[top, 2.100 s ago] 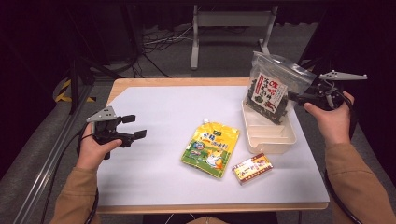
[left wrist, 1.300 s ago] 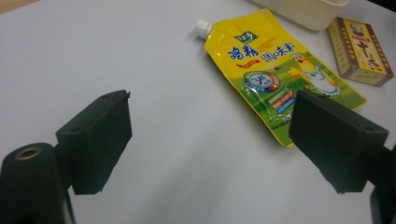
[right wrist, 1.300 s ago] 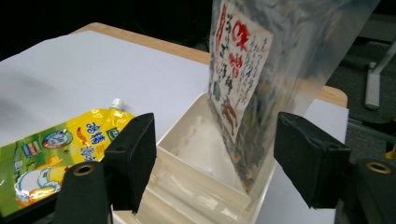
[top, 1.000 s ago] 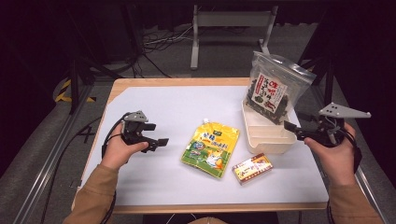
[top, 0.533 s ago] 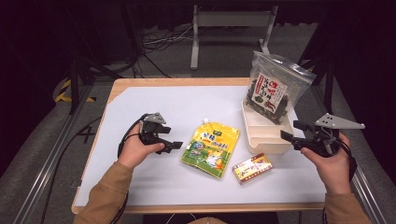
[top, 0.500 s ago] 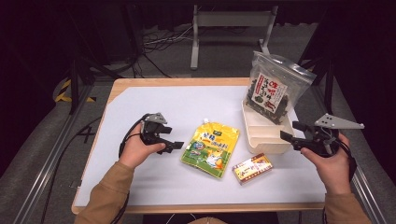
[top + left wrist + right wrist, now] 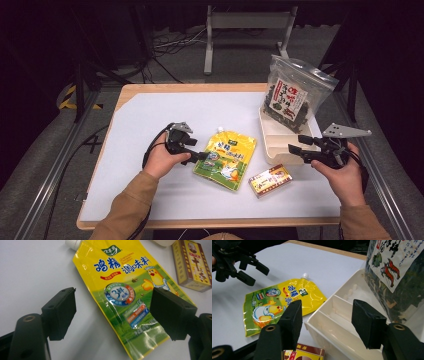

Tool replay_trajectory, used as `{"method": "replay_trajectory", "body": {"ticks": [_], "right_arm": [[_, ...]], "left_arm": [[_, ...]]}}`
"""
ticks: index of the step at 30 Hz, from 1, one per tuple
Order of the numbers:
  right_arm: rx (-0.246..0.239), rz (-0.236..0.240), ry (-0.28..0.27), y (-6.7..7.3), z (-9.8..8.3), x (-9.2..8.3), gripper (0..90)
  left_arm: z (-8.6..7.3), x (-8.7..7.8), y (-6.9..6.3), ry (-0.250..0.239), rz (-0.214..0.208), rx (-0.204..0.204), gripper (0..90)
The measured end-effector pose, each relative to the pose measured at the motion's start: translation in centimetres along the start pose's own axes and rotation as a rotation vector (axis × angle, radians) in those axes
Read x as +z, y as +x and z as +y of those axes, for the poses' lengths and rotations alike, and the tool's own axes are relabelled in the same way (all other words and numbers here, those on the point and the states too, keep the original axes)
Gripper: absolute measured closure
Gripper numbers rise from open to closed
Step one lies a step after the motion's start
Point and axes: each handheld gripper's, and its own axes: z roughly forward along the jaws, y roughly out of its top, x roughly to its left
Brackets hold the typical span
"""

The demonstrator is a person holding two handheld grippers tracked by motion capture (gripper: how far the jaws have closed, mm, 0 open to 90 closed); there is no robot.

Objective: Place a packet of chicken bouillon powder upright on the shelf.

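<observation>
A yellow-green spouted pouch (image 7: 226,156) lies flat mid-table. My left gripper (image 7: 199,154) hovers at its left edge; in the left gripper view (image 7: 112,312) its jaws stand open and have just been closing, with the pouch (image 7: 125,290) under the gap and the pads off it. My right gripper (image 7: 296,145) points at the near end of a white divided tray (image 7: 270,150). In the right gripper view (image 7: 327,320) these jaws are open too and have just been closing, astride the tray's near corner (image 7: 319,325), not pressing it.
A clear bag of dark dried food (image 7: 291,95) stands upright in the tray's far end. A small red-and-yellow box (image 7: 270,180) lies in front of the tray. The white table top (image 7: 150,110) has a wooden rim; cables and a stand sit beyond the far edge.
The left hand moved right across the table to the pouch's left edge. The right hand left the upright bag, sank and came to the tray's near end.
</observation>
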Motion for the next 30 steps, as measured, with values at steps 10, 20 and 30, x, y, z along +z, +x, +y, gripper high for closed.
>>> {"method": "replay_trajectory", "body": {"ticks": [10,20,30], "right_arm": [[0.002,0.001,-0.003,0.1,-0.2,0.2,40.3],[0.012,0.000,-0.008,-0.2,-0.4,0.1,39.5],[0.013,-0.007,-0.016,-0.3,-0.5,-0.1,36.8]], "left_arm": [[0.8,2.2,1.2,0.003,-0.005,-0.048,27.1],[1.1,4.3,1.7,0.005,-0.026,-0.112,31.7],[1.6,5.3,1.6,0.024,-0.025,-0.160,33.6]]}}
